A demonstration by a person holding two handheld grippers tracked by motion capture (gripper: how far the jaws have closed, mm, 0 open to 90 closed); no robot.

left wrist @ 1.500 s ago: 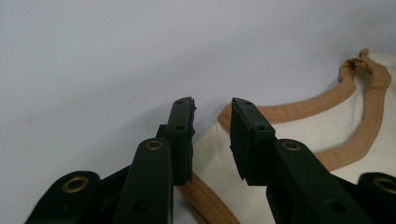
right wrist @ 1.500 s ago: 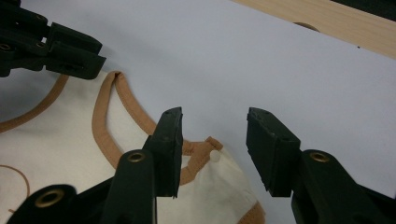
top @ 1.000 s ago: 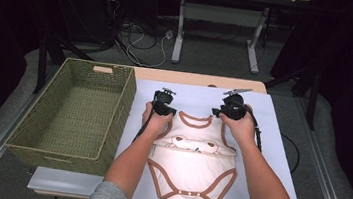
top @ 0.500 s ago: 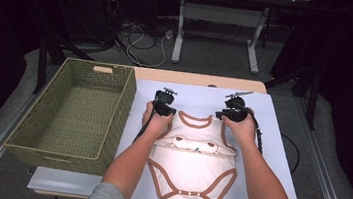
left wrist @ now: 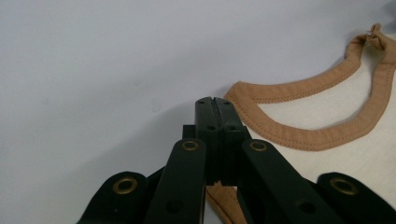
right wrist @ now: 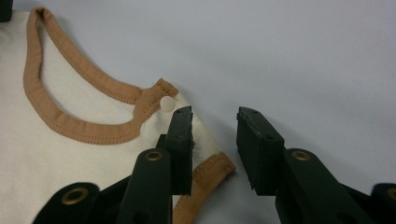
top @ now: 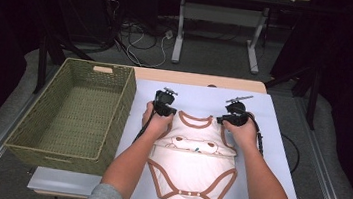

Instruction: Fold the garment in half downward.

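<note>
A cream bodysuit (top: 192, 166) with brown trim lies flat on the pale mat (top: 278, 156) that covers the table (top: 202, 80), its neck end away from the person and its snap end near the bottom edge. The top part looks folded down over the middle, so a small printed patch sits across the chest. The left tool (top: 164, 109) rests at the garment's left shoulder; in the left gripper view its jaws are pressed together, and brown trim (left wrist: 219, 193) shows just beneath them, but whether cloth is pinched between the pads cannot be told. The right tool (top: 233, 118) sits at the right shoulder. Its jaws have just been closing, yet in the right gripper view they stand apart, one finger (right wrist: 181, 140) over the cream cloth beside a white snap (right wrist: 166, 103), the other over bare mat, with the shoulder's corner and its brown edge lying in the gap between them and not pressed. Both hands hold the tools from behind, forearms reaching in from the near side. A woven green basket (top: 112, 117) stands on the table just left of the mat, apart from the bodysuit.
</note>
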